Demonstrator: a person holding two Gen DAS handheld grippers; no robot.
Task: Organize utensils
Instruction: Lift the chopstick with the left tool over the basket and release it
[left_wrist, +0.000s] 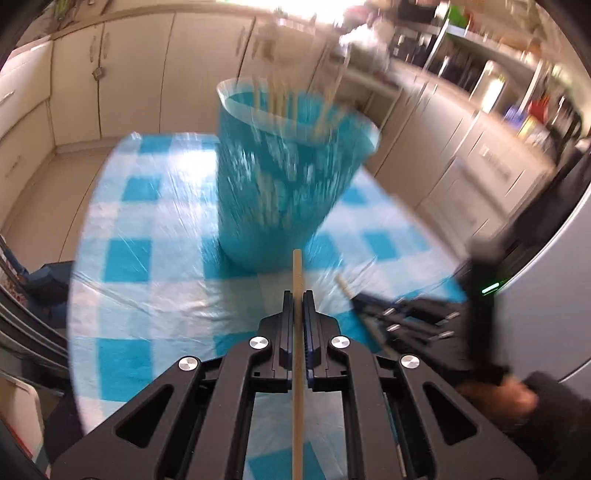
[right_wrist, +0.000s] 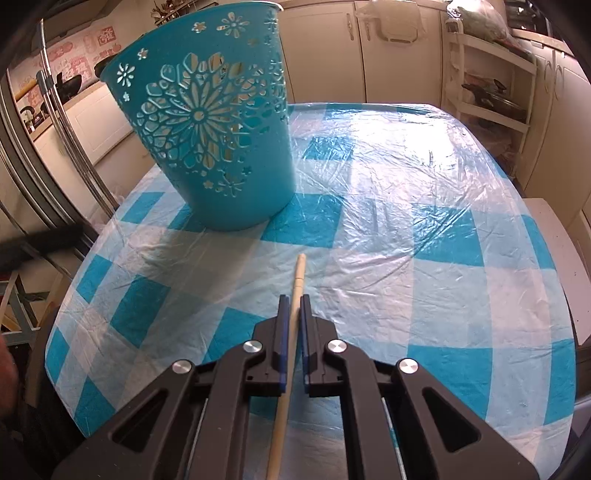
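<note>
A teal bucket (left_wrist: 288, 177) with flower-shaped cut-outs stands upright on the blue-and-white checked tablecloth (left_wrist: 147, 295); in the blurred left wrist view several thin pale sticks (left_wrist: 277, 99) rise from its open mouth, and pale shapes show through the cut-outs in the right wrist view. The left gripper (left_wrist: 297, 295) has its jaws closed on a wooden chopstick (left_wrist: 297, 280), whose long axis runs straight ahead between the fingers, tip toward the bucket's base. To its right, the right gripper (right_wrist: 294, 300) clamps a second chopstick (right_wrist: 297, 284), which leans slightly rightward, its rounded end over the cloth, short of the bucket
</note>
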